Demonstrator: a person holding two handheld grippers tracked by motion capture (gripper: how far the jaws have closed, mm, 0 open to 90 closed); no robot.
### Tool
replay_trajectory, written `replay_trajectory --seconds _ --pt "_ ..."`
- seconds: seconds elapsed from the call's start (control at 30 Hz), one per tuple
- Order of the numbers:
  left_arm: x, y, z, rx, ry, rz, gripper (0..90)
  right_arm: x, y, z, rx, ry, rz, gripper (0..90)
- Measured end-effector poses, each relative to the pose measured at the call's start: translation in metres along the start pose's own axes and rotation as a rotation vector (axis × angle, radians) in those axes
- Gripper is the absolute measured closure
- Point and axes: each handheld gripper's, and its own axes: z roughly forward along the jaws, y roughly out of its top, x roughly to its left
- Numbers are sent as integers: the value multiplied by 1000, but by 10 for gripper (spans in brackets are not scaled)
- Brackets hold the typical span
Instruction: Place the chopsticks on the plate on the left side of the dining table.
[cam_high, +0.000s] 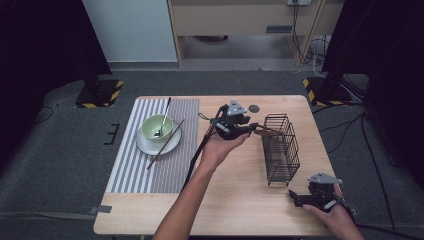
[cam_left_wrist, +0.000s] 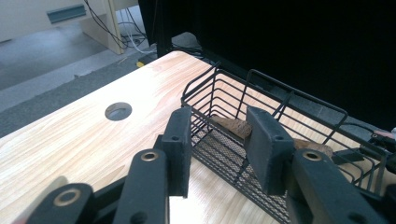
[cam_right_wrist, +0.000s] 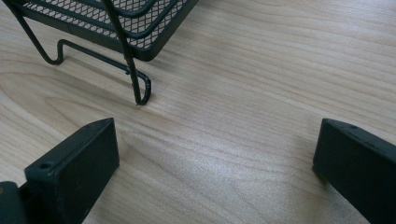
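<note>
Two grippers are over the pale wooden table (cam_high: 235, 200), and only the left one is at work. The left gripper (cam_high: 251, 128) is held level, its tips at the rim of the black wire basket with a mesh floor (cam_high: 281, 145), which stands at its 3 o'clock in the high view. In the left gripper view a rough brown, flattish piece that looks like wood (cam_left_wrist: 232, 126) lies inside the basket on the mesh, showing in the gap between the jaws and again past the jaw on the right. The jaws stand partly apart with nothing pressed between the pads. The brown piece lies beyond them, across the wire wall, not in their grasp.

I judge the step in hand to be handling that brown piece at the basket's end. Whether the gripper is about to take it or to leave it there, I cannot tell. To take it, the tips would have to go further over the rim and down, straddling the piece without catching the wires.

The right gripper (cam_high: 292, 198) rests near the table's edge at the basket's 5 o'clock, jaws wide apart over bare wood. At the left gripper's 9 o'clock, a pale green bowl (cam_high: 157, 127) holding a metal spoon (cam_high: 164, 117) sits on a white plate (cam_high: 150, 146).
</note>
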Motion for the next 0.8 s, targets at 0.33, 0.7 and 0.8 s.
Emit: replay_trajectory --seconds 0.33,0.7,0.8 --pt "0 5 10 68 -7 -47 666 0 0 0 2 1 -1 3" --pt "0 9 17 100 -18 -104 771 0 0 0 0 1 -1 4" --pt "-1 10 17 94 -22 -114 804 0 0 0 0 2 0 3"
